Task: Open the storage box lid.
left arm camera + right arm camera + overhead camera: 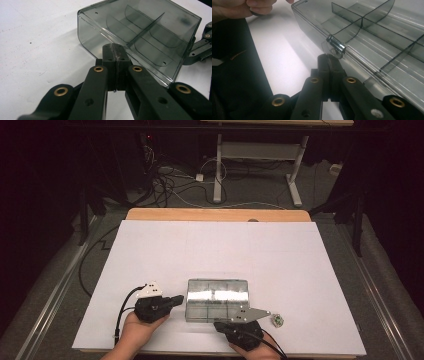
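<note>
Evidently latch work — smoky clear plastic compartment box [217, 299] sits at bench [150, 250] six o'clock. Right gripper [329, 58], closed and empty, noses the metal latch [336, 46]; left gripper [115, 48], also closed and empty, should brace the box's nine-o'clock wall while the right one pries gently.

the clear, smoky plastic compartment box [217, 299] looks glossy and smooth; the white paper-like table cover [280, 250] looks matt.

Smoky clear compartment box [217, 299], white table sheet [150, 250], black grippers.
</note>
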The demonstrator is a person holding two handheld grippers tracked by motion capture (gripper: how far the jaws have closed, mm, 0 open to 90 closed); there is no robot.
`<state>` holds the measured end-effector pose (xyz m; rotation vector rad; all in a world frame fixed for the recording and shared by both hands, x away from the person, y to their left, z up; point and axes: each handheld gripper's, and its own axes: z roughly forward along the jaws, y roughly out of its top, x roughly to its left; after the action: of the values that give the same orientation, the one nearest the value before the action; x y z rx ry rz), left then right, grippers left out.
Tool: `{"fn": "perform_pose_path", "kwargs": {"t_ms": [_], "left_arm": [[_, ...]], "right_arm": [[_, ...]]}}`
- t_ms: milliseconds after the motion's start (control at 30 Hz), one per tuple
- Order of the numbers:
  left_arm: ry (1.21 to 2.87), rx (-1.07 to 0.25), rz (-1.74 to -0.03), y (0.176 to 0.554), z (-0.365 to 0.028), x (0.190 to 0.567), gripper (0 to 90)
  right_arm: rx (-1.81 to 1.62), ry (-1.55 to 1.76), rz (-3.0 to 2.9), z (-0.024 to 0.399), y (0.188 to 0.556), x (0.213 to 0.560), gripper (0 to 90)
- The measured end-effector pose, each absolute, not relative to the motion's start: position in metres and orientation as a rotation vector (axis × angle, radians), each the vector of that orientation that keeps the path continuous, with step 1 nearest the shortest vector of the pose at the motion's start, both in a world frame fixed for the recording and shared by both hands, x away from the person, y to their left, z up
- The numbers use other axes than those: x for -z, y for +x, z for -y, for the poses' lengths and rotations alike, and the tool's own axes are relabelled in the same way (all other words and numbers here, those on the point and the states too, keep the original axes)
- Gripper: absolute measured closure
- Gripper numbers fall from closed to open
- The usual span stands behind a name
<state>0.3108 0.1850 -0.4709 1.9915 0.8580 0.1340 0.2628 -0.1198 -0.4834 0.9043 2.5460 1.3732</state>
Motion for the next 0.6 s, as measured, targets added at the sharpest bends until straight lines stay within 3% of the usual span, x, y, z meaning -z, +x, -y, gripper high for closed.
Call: {"fn": "perform_pose_path", "kwargs": {"t_ms": [600], "left_arm": [[1.989, -0.137, -0.855, 0.3104, -0.1851, 0.4704, 87.5]], "right_arm": [[-1.443, 0.906, -2.529, 0.1239, 0.2636, 0.4824, 90.0]]}}
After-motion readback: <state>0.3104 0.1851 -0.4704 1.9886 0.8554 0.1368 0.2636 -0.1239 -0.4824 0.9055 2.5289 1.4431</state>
